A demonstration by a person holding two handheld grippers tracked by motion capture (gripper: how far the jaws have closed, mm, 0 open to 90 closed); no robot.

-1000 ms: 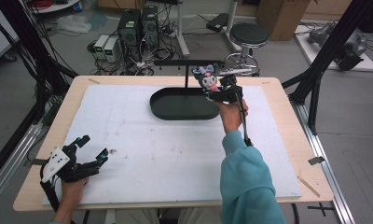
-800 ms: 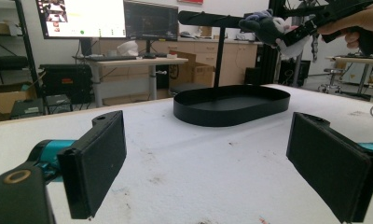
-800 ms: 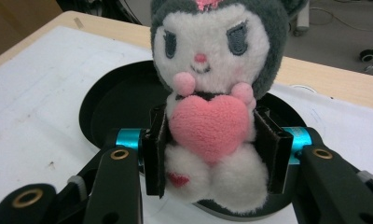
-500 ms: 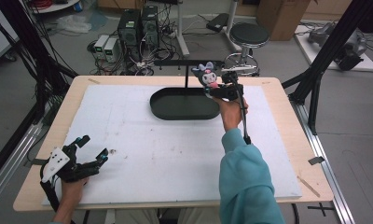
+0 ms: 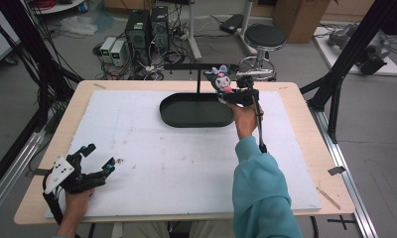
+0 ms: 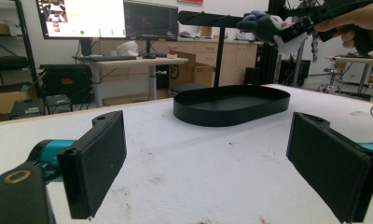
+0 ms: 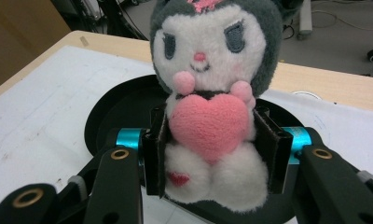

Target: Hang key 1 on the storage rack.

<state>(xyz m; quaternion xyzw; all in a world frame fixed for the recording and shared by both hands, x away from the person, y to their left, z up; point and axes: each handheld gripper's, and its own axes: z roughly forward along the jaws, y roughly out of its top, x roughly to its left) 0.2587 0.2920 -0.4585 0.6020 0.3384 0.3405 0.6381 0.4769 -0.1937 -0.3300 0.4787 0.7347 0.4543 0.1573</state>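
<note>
While no readable writing shows on any item, one plush toy (image 7: 212, 112), grey-hooded with a pink heart on its chest, sits clamped between the pads of the right claw (image 5: 230, 94), held in the air over the far right end of the single black oval tray (image 5: 186, 116). The left claw (image 5: 98, 163) rests near the front left corner of the table (image 5: 296, 94), jaws wide apart, gripping nothing.
</note>
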